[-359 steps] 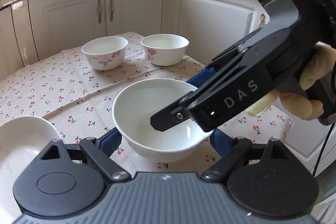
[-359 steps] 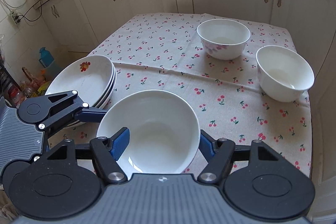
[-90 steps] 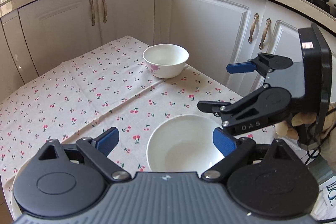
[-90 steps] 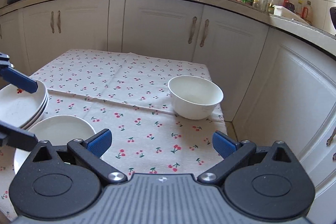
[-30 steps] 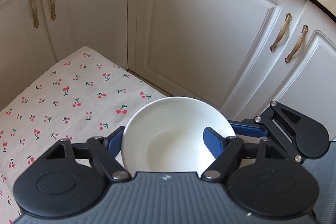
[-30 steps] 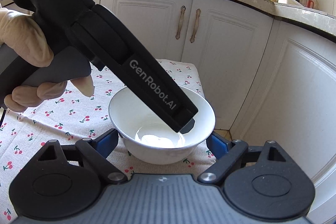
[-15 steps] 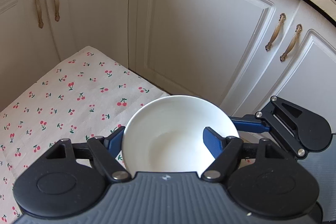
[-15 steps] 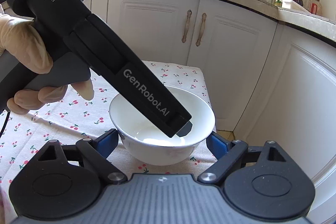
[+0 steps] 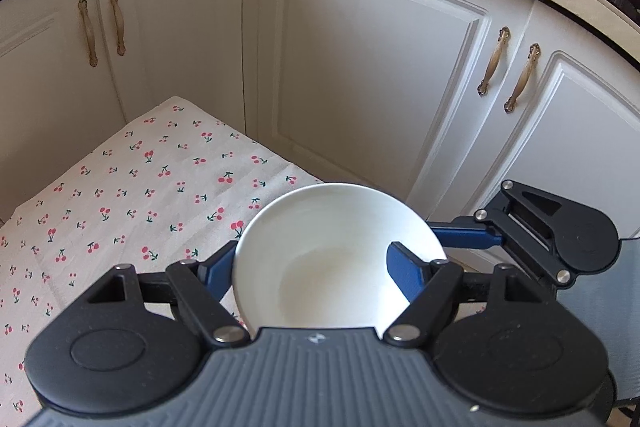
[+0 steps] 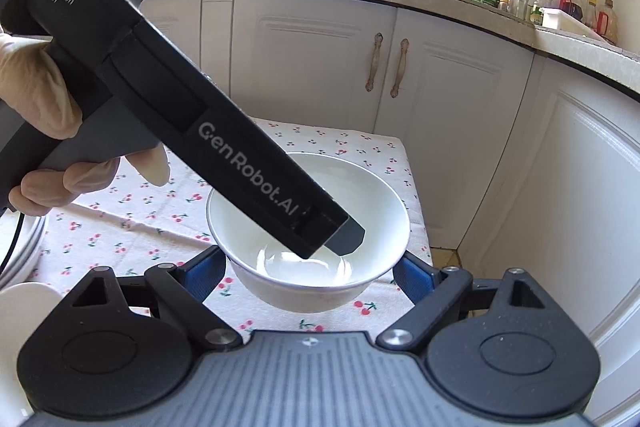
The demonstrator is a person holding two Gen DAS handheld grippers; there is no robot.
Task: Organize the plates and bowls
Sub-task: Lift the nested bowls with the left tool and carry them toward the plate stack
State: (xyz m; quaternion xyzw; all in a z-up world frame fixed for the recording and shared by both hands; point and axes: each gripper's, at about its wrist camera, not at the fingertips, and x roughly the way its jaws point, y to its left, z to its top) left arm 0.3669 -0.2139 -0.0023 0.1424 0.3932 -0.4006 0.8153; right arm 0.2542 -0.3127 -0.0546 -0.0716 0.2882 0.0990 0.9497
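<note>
- Since a second before, the white bowl [image 9: 320, 259] and both grippers had risen; more cherry-print cloth [image 9: 120, 211] showed beneath.
- Left wrist view: the left gripper [image 9: 316, 267] gripped the bowl, one blue finger outside the wall, one inside; the bowl hung over the bench's far corner by the cabinets [image 9: 360, 75].
- Right wrist view: the right gripper [image 10: 312, 273] clasped the same bowl [image 10: 372, 223] from outside, fingers wide. A gloved hand [image 10: 44, 107] held the left tool; stacked plates [image 10: 24, 247] lay at the left.

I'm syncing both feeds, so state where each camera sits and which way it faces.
Left wrist: on left gripper, looking down at white bowl before cabinet doors; own blue fingers clamp its wall.
Right wrist: on right gripper, facing the bowl and counter; own fingers against it, gloved hand crossing.
Shared: bowl, cherry tablecloth.
</note>
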